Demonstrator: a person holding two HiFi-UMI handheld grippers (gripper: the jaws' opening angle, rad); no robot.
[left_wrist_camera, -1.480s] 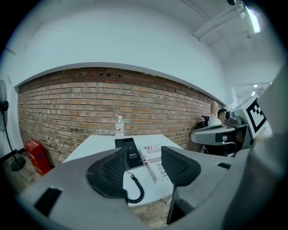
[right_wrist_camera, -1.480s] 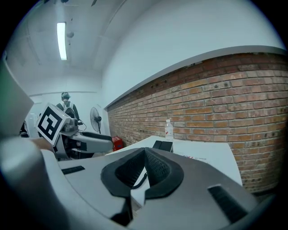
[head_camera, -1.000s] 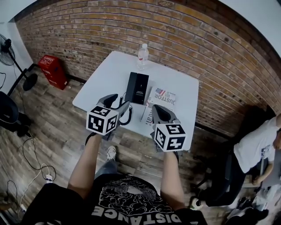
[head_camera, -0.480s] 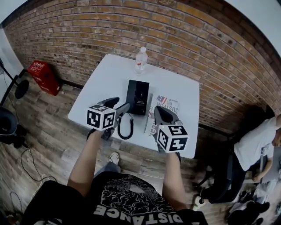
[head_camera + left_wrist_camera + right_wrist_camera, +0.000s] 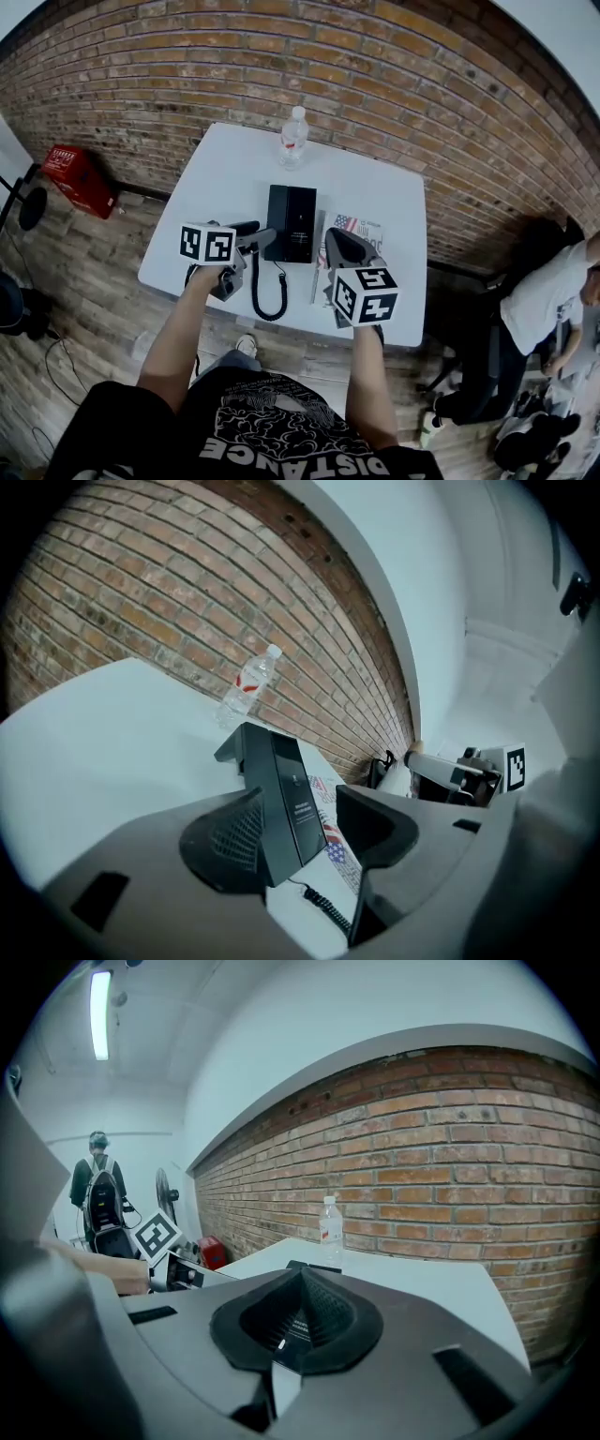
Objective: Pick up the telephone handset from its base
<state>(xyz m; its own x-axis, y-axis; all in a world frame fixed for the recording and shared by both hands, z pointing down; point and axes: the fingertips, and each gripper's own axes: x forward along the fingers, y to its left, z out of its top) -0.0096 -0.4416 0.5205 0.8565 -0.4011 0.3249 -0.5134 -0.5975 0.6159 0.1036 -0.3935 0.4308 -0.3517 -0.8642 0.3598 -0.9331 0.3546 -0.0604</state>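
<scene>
A black telephone lies on the white table, its handset resting along the base and a coiled cord looping off its near end. My left gripper is open at the phone's near left corner, pointing at it. In the left gripper view the phone stands just beyond the spread jaws of the left gripper, apart from both. My right gripper hovers over the table's near right part, above a printed booklet. Its jaws are shut on nothing, the pads pressed together.
A water bottle stands at the table's far edge against the brick wall. A red box sits on the floor at the left. A person sits at the right, another person stands far off.
The table has come nearer in the head view. My left gripper has swung right and forward to the phone's near left corner. The right gripper has hardly moved.
</scene>
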